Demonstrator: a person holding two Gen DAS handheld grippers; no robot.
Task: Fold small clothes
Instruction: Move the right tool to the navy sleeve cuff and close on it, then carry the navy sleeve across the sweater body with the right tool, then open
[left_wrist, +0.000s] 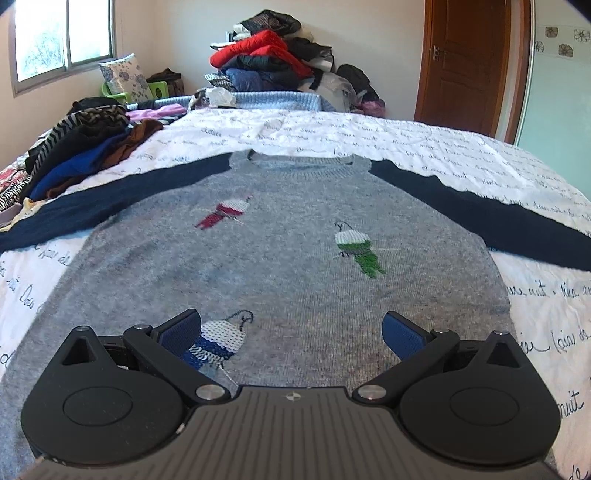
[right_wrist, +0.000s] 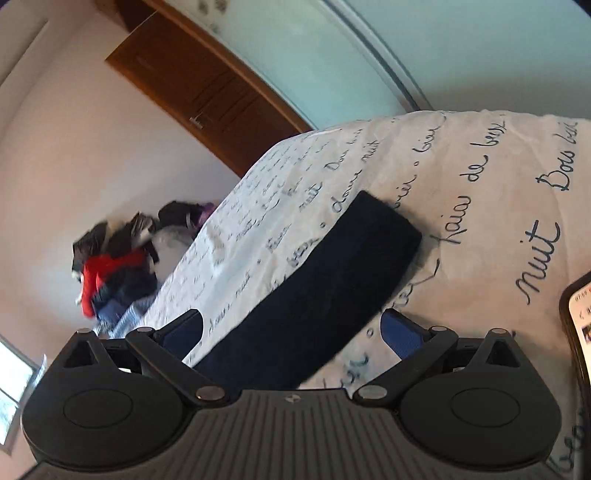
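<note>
A small grey sweater (left_wrist: 280, 258) with navy sleeves and embroidered birds lies flat, face up, on the bed, sleeves spread out to both sides. My left gripper (left_wrist: 291, 332) is open and empty, just above the sweater's lower hem near the blue bird. My right gripper (right_wrist: 291, 332) is open and hovers over the sweater's right navy sleeve (right_wrist: 317, 284), whose cuff end lies ahead of the fingers; the sleeve runs between the open jaws, apart from the pads.
The bed cover (left_wrist: 406, 147) is white with blue script. A pile of clothes (left_wrist: 85, 147) lies at the bed's left. A bigger heap (left_wrist: 273, 59) stands behind the bed by the wall. A phone (right_wrist: 580, 325) lies at the right edge. A wooden door (left_wrist: 465, 62) is at the back right.
</note>
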